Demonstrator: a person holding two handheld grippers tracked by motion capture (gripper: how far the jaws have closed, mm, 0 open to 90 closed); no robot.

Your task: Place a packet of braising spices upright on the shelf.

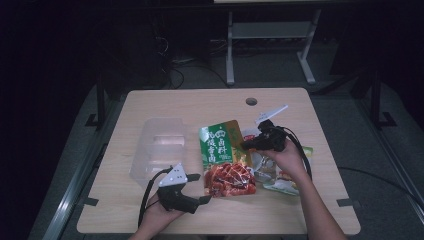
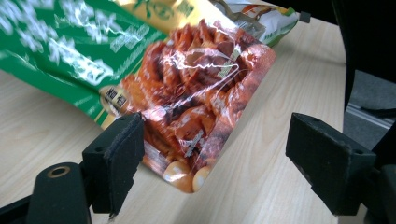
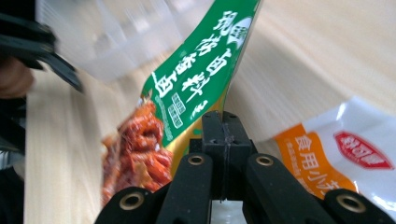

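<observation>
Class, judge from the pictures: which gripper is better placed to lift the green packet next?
Right. The right gripper is shut on the green packet's edge; the left gripper stands open beside its red end.

A pale wooden table (image 1: 210, 102) with rounded corners carries everything here, and a small round hole (image 1: 251, 101) sits near its far edge. On its left half lies a clear plastic container (image 1: 157, 145), empty as far as I can see. Just right of it, around the middle, lies a green and red food packet (image 1: 222, 157) (its glossy red end points toward the near edge). Further right, partly under that packet's edge, lie a white and orange sachet (image 3: 345, 158) and a green-edged pouch (image 1: 290, 185), overlapping one another.
</observation>
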